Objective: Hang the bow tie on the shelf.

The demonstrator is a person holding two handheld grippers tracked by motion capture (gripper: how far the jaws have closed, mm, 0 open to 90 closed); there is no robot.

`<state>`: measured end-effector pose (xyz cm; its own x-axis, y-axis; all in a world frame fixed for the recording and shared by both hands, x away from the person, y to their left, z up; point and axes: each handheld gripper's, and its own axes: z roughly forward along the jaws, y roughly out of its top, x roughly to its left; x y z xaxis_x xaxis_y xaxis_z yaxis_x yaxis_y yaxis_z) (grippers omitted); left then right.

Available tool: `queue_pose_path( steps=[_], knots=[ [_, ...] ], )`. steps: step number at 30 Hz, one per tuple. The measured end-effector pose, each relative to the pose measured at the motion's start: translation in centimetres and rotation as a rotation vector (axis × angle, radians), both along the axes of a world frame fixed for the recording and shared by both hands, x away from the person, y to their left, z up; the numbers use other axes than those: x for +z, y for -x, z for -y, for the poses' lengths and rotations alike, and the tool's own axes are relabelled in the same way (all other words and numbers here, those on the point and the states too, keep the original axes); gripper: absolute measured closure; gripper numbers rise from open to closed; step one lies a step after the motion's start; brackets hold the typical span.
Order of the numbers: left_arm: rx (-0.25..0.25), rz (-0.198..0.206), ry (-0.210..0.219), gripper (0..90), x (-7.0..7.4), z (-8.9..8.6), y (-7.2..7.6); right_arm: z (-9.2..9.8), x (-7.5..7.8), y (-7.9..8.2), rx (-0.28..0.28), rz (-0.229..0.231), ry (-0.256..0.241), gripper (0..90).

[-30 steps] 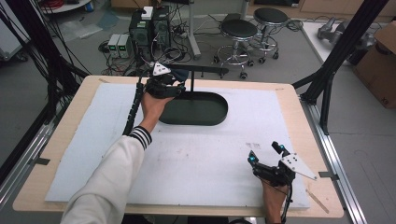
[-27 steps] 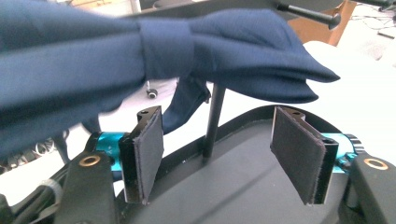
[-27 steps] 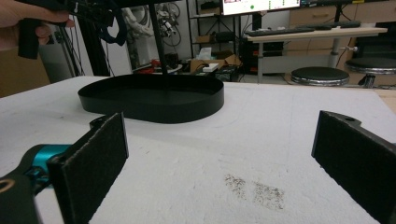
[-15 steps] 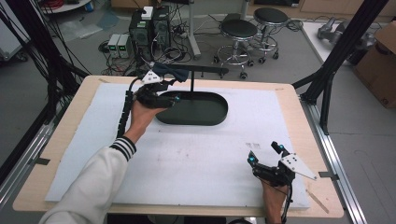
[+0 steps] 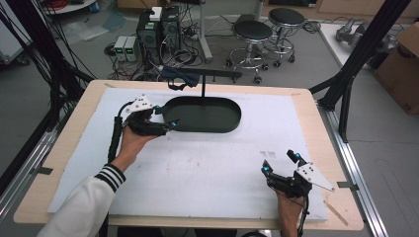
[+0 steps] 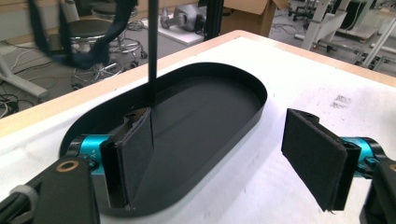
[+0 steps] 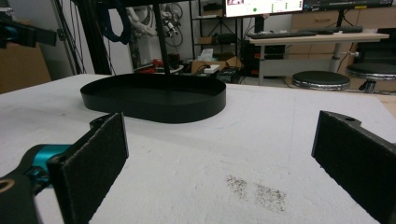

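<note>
A wooden table covered by a white foam mat, seen from above. Near the far middle of the mat sits a black oval tray with a low wall. A thin black post rises from the tray and carries a horizontal bar at its top. A dark bow tie hangs from the left end of that bar, above and just beyond the tray's left end.

The left gripper, held in a hand with a white striped-cuff sleeve, sits at the left end of the tray. Its jaws are spread wide and hold nothing. In the left gripper view, one pad lies over the tray's rim while the other pad is over bare mat, with the post straight ahead.

The right gripper is near the front right corner of the mat, well apart from the tray. Its jaws are also spread wide and empty. In the right gripper view, the mat shows a small dark smudge between the pads, with the tray farther ahead
</note>
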<state>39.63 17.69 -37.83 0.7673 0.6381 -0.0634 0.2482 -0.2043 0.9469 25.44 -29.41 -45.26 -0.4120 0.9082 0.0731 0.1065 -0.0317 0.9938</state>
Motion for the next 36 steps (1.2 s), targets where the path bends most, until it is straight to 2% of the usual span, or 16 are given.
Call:
queue_pose_path(
  steps=[4,9,12,18,20,22,23,24,27,31,36],
  knots=[
    [0.011,0.002,0.009,25.3,-0.5,-1.8,1.2,0.0,0.0,0.1,-0.001,0.004,-0.002,2.5],
    [0.029,-0.011,-0.029,25.3,-1.4,-5.0,3.2,-0.1,0.0,0.1,-0.003,0.003,-0.002,2.5],
    [0.058,-0.006,-0.029,25.2,-1.9,-7.2,4.6,0.0,0.0,0.1,-0.006,0.004,-0.003,2.5],
    [0.106,0.040,0.004,25.0,-3.7,-10.7,7.6,-0.1,0.0,0.1,-0.007,0.000,-0.001,2.5],
    [0.121,0.068,0.015,25.2,-4.5,-11.7,8.8,-0.1,0.0,0.1,-0.009,0.001,0.000,2.5],
    [0.138,0.098,0.027,25.2,-5.0,-12.2,9.7,-0.1,0.0,0.1,-0.009,0.002,0.001,2.5],
    [0.177,0.122,0.023,24.8,-5.3,-12.3,10.4,-0.1,0.0,0.1,-0.009,0.004,0.003,2.5],
    [0.199,0.146,0.035,24.0,-5.6,-12.5,11.0,-0.1,0.0,0.1,-0.009,0.005,0.006,2.5],
    [0.225,0.191,0.073,23.9,-6.6,-12.6,11.9,-0.1,0.0,0.1,-0.007,0.003,0.008,2.5],
    [0.212,0.236,0.104,23.7,-7.2,-12.4,12.4,-0.2,0.0,0.1,-0.007,0.004,0.010,2.5],
    [0.211,0.240,0.131,22.9,-7.4,-12.6,12.5,-0.1,0.0,0.0,-0.007,0.000,0.001,2.5]
  ],
)
